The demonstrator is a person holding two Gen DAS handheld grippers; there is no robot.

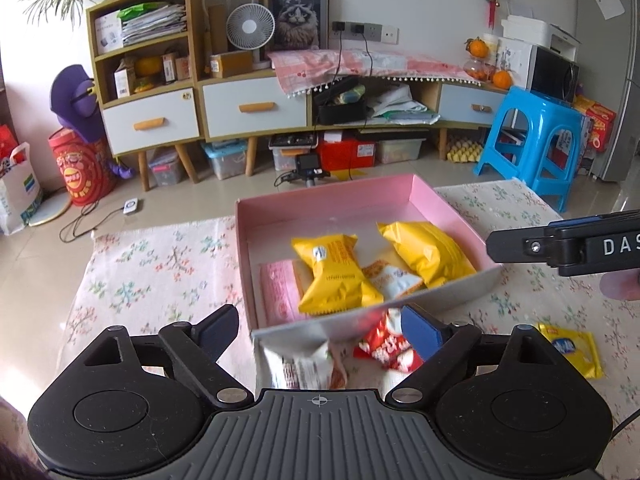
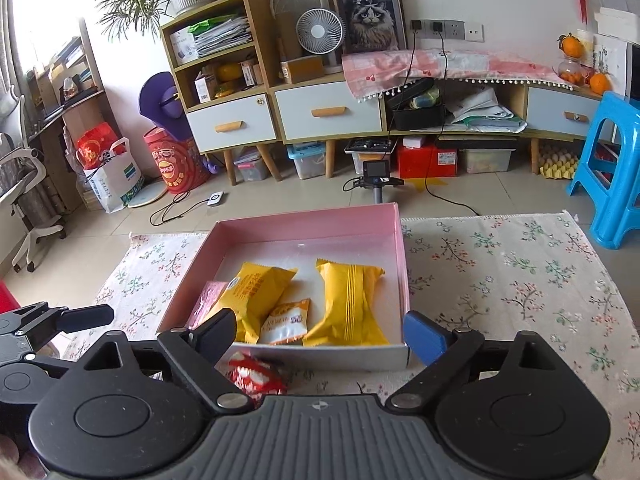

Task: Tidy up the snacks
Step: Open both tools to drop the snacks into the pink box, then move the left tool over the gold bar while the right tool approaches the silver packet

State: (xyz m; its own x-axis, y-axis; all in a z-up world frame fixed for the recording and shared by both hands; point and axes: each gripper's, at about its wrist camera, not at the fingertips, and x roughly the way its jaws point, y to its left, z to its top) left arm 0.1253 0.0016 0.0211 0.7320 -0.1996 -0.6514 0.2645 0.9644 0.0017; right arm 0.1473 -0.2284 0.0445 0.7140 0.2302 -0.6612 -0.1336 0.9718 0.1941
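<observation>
A pink box [image 1: 332,204] sits on the floral cloth and holds two yellow packs [image 1: 334,276] [image 1: 426,254], a small orange-and-white packet [image 1: 394,278] and a pink packet [image 1: 278,292]. My left gripper [image 1: 320,330] stands open at the box's near wall. Below it on the cloth lie a white-and-orange packet [image 1: 304,364] and a red packet [image 1: 386,346], neither one pressed by the pads. A flat yellow packet [image 1: 572,350] lies to the right. In the right wrist view my right gripper [image 2: 320,334] is open at the near wall of the box [image 2: 312,220], with the red packet [image 2: 256,376] low on its left.
The floral cloth [image 2: 520,280] stretches bare to the right of the box. A small camera on a stand [image 2: 376,172] rises just past the far edge. A blue stool [image 2: 612,168] is at the far right, and a low cabinet [image 2: 328,116] lines the wall.
</observation>
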